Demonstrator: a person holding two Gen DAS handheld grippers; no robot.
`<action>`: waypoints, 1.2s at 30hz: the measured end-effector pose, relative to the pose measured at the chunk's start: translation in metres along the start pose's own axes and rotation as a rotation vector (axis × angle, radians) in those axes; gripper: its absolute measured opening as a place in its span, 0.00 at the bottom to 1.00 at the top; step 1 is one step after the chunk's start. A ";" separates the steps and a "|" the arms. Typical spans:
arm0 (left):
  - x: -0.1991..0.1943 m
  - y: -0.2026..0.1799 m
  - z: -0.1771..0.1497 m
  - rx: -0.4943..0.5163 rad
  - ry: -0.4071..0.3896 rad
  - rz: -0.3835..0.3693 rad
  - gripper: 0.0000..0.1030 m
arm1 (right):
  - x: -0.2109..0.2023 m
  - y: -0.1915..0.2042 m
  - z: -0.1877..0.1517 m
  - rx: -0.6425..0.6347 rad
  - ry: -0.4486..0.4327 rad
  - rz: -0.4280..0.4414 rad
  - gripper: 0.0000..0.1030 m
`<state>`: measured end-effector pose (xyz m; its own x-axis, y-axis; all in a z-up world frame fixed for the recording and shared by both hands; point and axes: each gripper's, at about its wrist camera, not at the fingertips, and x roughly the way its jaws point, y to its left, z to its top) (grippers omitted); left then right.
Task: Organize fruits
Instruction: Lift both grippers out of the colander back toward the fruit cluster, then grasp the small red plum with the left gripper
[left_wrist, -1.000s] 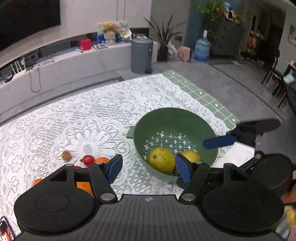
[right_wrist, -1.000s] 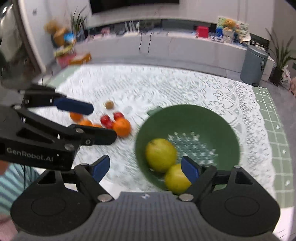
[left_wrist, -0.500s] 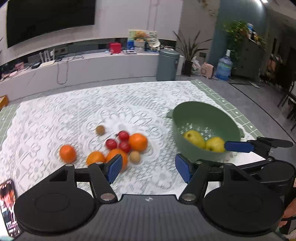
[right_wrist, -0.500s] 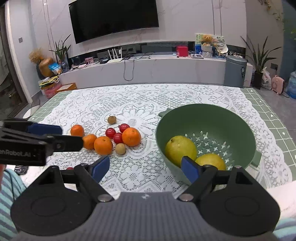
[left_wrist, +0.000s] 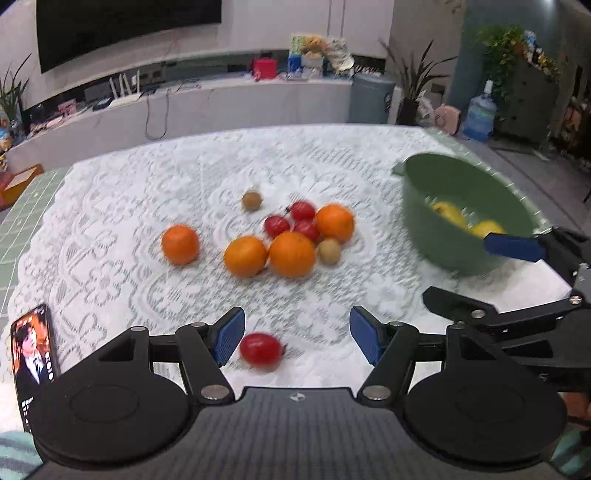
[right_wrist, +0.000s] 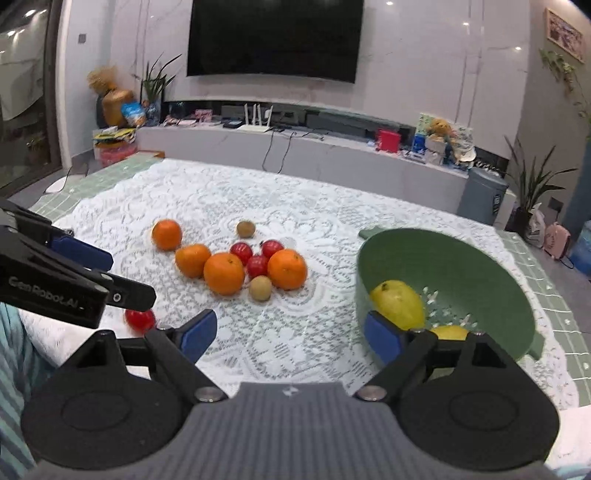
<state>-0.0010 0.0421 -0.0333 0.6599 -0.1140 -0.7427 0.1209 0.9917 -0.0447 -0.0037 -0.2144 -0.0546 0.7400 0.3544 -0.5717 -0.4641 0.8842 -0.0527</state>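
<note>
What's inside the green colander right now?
Two yellow fruits lie in the green colander: a larger one toward its near-left wall and a second beside it, partly hidden behind the right gripper's finger. The perforated bottom shows; nothing else is visible inside.

My left gripper (left_wrist: 297, 338) swung off the green colander (left_wrist: 461, 218), lowered beside a lone red fruit (left_wrist: 260, 350), right gripper (right_wrist: 290, 334) likewise lowered.

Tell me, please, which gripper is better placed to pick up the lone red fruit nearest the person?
Left. The lone red fruit lies just ahead of the open left gripper, while the right gripper faces the green colander.
</note>
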 end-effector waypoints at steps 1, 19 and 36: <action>0.005 0.003 -0.002 -0.010 0.023 0.008 0.74 | 0.002 0.001 -0.001 -0.004 0.006 0.006 0.81; 0.049 0.027 -0.015 -0.128 0.168 0.021 0.52 | 0.036 0.015 -0.008 -0.078 0.058 0.078 0.62; 0.056 0.033 -0.008 -0.159 0.150 -0.021 0.37 | 0.074 0.017 0.010 -0.122 0.054 0.047 0.42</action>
<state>0.0346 0.0692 -0.0816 0.5392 -0.1363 -0.8310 0.0071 0.9875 -0.1574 0.0476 -0.1700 -0.0895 0.6902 0.3752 -0.6188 -0.5560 0.8222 -0.1217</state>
